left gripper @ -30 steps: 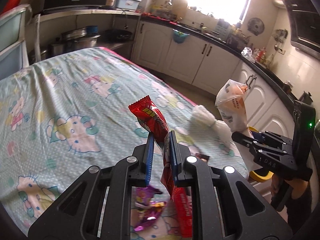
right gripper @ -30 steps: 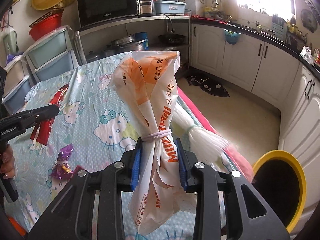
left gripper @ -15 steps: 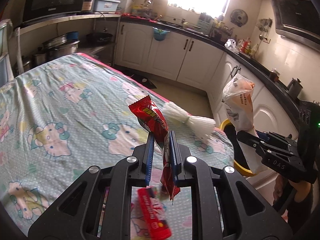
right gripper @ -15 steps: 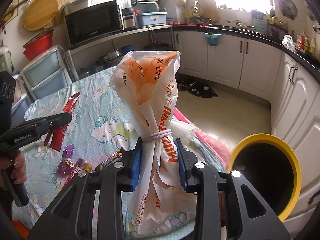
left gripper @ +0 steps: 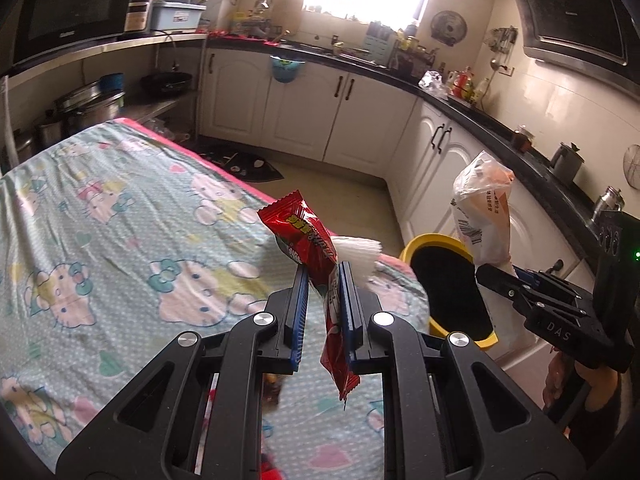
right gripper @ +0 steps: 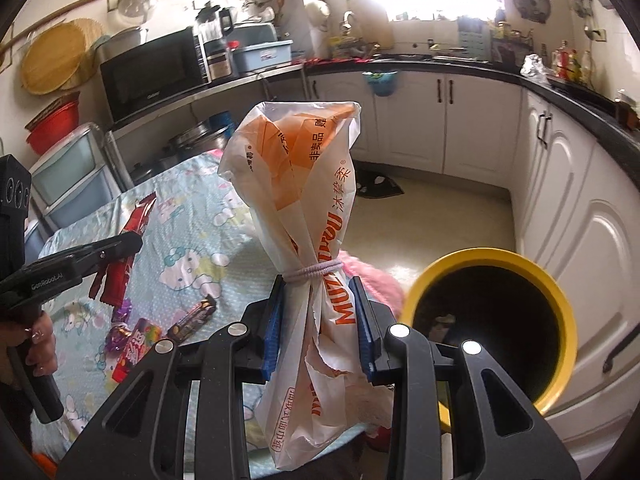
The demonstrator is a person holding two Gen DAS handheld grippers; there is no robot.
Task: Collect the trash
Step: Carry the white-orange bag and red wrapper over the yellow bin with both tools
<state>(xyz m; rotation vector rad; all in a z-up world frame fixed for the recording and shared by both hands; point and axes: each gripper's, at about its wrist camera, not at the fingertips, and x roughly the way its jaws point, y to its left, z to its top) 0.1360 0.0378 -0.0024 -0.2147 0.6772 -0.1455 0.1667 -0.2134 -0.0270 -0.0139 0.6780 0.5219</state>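
Both grippers carry trash at the tabletop's edge.
Left gripper (left gripper: 323,276) pinches a red wrapper (left gripper: 308,236); right gripper (right gripper: 318,300) pinches a tied bag (right gripper: 304,184) beside the open yellow bin (right gripper: 488,256); bare floor (right gripper: 448,216) beyond.

Left wrist view: close over table (left gripper: 120,240) corner, facing cabinets. Right wrist view: nearer the yellow bin (right gripper: 492,258), likely just past the table's edge. Both share bin, counter.

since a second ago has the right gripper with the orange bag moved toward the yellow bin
Yes. In the right wrist view the yellow bin now looms larger and nearer the middle, so the right gripper with its orange bag has closed in on it.
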